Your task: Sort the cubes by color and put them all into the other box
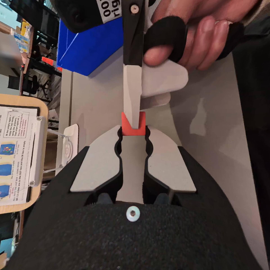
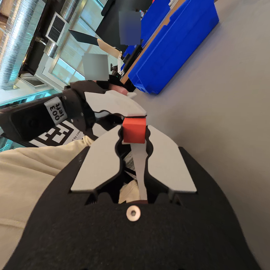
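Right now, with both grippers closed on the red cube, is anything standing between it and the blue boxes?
Nothing visible does. The red cube is pinched by the right gripper and left gripper above the grey table. Only bare tabletop shows between it and the blue boxes. Their insides are hidden.

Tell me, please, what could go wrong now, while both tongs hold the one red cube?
1. Both the left tongs and the right tongs pinch the same red cube at their very tips, in the air above the grey table. If one lets go at the wrong moment, the cube may slip and fall.
2. The fingers cross closely around the cube, so they might bump and twist it loose.
3. The blue box stands well apart; a dropped cube would likely land outside it.
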`<control>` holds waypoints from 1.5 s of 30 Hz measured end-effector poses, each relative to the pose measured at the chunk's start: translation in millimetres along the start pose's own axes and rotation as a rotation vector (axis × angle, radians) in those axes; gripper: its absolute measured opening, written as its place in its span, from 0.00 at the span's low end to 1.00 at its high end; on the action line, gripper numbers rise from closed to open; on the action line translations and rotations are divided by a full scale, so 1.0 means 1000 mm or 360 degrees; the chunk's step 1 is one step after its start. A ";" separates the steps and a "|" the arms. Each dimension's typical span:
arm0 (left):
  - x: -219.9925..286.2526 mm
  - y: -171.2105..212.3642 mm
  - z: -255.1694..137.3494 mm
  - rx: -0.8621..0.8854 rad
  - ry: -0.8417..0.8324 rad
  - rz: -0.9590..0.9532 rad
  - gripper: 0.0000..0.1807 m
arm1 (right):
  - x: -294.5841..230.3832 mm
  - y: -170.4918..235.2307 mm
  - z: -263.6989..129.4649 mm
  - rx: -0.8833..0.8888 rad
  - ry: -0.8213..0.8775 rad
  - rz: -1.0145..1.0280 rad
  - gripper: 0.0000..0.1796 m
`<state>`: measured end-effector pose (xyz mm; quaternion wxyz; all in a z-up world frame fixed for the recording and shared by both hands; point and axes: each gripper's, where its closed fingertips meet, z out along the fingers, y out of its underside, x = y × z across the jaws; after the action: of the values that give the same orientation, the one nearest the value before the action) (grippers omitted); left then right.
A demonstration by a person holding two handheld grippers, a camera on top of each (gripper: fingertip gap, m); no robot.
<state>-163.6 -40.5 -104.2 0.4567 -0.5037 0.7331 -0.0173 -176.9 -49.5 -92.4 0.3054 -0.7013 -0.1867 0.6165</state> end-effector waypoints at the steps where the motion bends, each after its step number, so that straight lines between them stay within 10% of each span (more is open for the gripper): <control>1: 0.000 -0.001 -0.001 0.0002 -0.0029 -0.0017 0.16 | -0.001 0.000 -0.001 0.0008 0.0001 -0.0003 0.16; 15: 0.007 0.018 -0.089 0.1199 0.0358 -0.1888 0.36 | 0.005 -0.008 -0.066 0.0203 0.0446 -0.0469 0.16; 23: 0.008 0.034 -0.078 0.1123 0.0271 -0.1838 0.33 | -0.013 -0.027 -0.104 0.0274 0.0584 -0.0701 0.16; 27: 0.005 0.030 -0.085 0.1179 0.0266 -0.1830 0.32 | -0.001 -0.107 -0.213 0.0385 0.1240 -0.0895 0.16; 32: 0.008 0.023 -0.080 0.1173 0.0325 -0.1812 0.30 | 0.124 -0.108 -0.300 -0.0677 0.1773 -0.0634 0.16; 38: 0.013 0.017 -0.082 0.1126 0.0304 -0.1738 0.31 | 0.204 -0.078 -0.280 -0.1252 0.1647 -0.0497 0.16; 42: 0.015 0.019 -0.085 0.1101 0.0260 -0.1734 0.31 | 0.200 -0.098 -0.279 -0.1042 0.1722 -0.0602 0.25; 45: 0.012 0.026 -0.089 0.1080 0.0176 -0.1763 0.30 | 0.142 -0.139 -0.287 -0.0388 0.1822 -0.0758 0.23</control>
<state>-244.4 -75.5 -72.1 0.4755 -0.6332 0.3411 -0.5066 144.3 88.1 -92.0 0.4037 -0.8890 -0.2135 0.0330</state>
